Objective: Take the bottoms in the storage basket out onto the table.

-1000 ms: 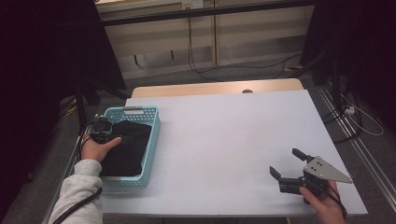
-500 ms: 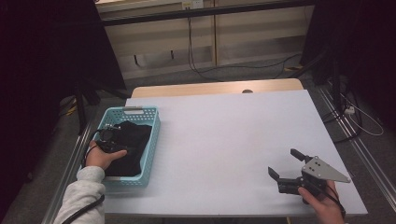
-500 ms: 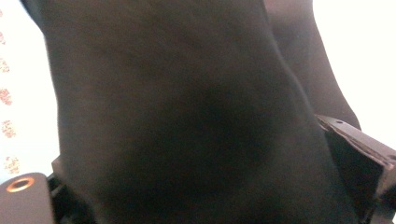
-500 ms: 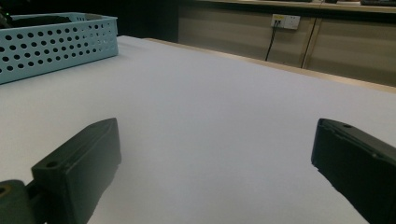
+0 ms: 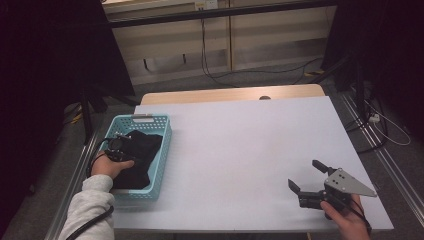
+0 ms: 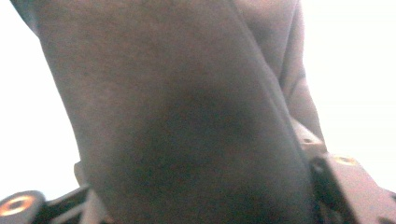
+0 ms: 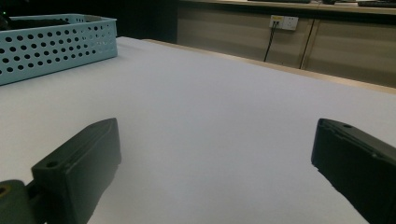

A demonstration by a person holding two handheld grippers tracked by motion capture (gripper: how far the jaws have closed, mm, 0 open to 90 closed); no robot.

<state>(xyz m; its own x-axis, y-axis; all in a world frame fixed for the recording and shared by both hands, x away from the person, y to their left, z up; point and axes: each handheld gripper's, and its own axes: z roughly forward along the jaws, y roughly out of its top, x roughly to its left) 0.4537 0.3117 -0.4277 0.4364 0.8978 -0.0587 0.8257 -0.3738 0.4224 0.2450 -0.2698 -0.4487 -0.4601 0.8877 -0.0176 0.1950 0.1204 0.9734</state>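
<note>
A black cloth lies bunched in a light blue perforated basket at the table's left edge. My left gripper reaches down into the basket onto the cloth. Its jaws have just been closing, and in the left gripper view the dark cloth is packed between them. My right gripper rests near the table's front right corner, open with nothing between its jaws. In the right gripper view its jaws stand wide over the bare white tabletop, with the basket far off at the upper left.
The white table spreads between the basket and the right gripper. A wooden strip runs along its far edge. Cables lie on the floor beyond, by pale cabinets. Metal rails flank the table on both sides.
The left hand has shifted over the cloth in the basket and pressed down into it. The right gripper has not moved.
</note>
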